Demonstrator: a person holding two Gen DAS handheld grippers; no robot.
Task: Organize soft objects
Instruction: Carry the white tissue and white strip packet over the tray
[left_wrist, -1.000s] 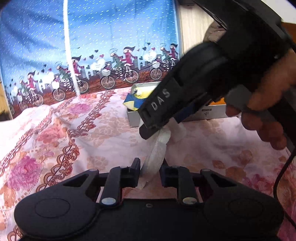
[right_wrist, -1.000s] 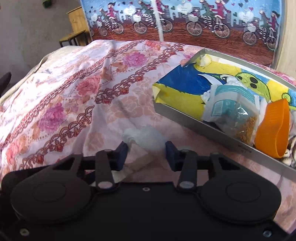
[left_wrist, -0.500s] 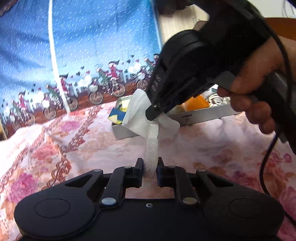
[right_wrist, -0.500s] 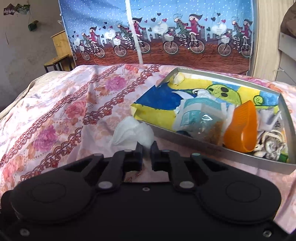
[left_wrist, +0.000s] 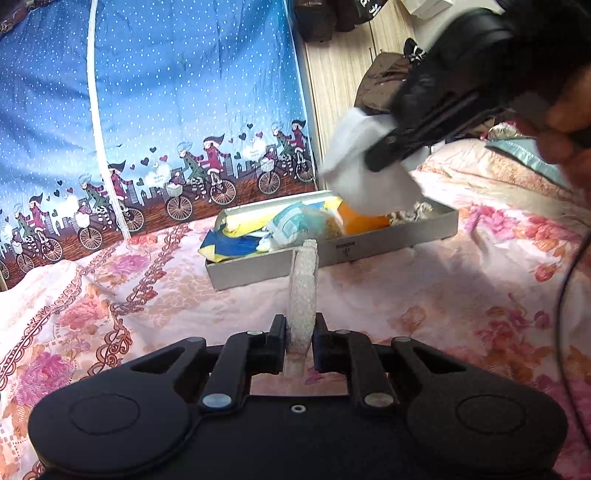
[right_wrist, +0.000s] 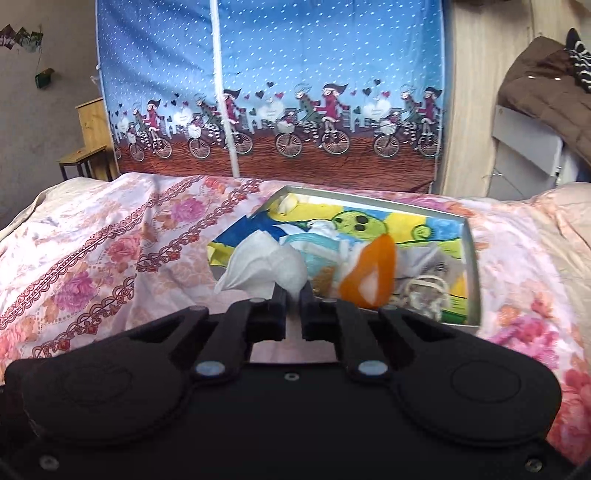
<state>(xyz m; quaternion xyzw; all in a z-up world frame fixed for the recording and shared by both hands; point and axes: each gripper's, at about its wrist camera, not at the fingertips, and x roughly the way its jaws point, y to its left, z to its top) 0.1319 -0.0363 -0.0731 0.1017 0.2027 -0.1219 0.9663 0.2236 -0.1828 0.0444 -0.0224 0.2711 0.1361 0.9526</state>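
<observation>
- Left claw (left_wrist: 299, 332), near centre of the left wrist view; its two black fingers are clenched on a narrow, pale, textured strip (left_wrist: 303, 291); the strip stands upright from between the fingers, its top reaching in front of the tray's near wall
- Right claw (right_wrist: 291, 299), near centre of the right wrist view; its fingers are closed tight on a crumpled white tissue (right_wrist: 266, 266); the tissue bulges out to the left of the fingertips and is held in the air above the near left corner of the tray
- In the left wrist view the same tissue (left_wrist: 365, 177) hangs from the right claw (left_wrist: 384, 158) at upper right, above the tray; part of a hand (left_wrist: 569, 122) grips that tool at the far right edge
- Grey tray (right_wrist: 474, 266) lies on the bed, right of centre; inside it are a blue, yellow and green cartoon-print cloth (right_wrist: 369, 225), a pale teal packet (right_wrist: 317, 251), an orange scoop-shaped item (right_wrist: 369, 273) and some pale cord (right_wrist: 424, 291)
- A small dark mark is printed on the tray's near wall (left_wrist: 347, 251) in the left wrist view; too small to read
- Bed cover (right_wrist: 110, 251) is pink and white with flowers and chain-like bands
- Far behind, a blue curtain (right_wrist: 277, 74) printed with cyclists and hearts; no wording on it can be made out
- Brown garment (right_wrist: 546, 88) piled at far right
</observation>
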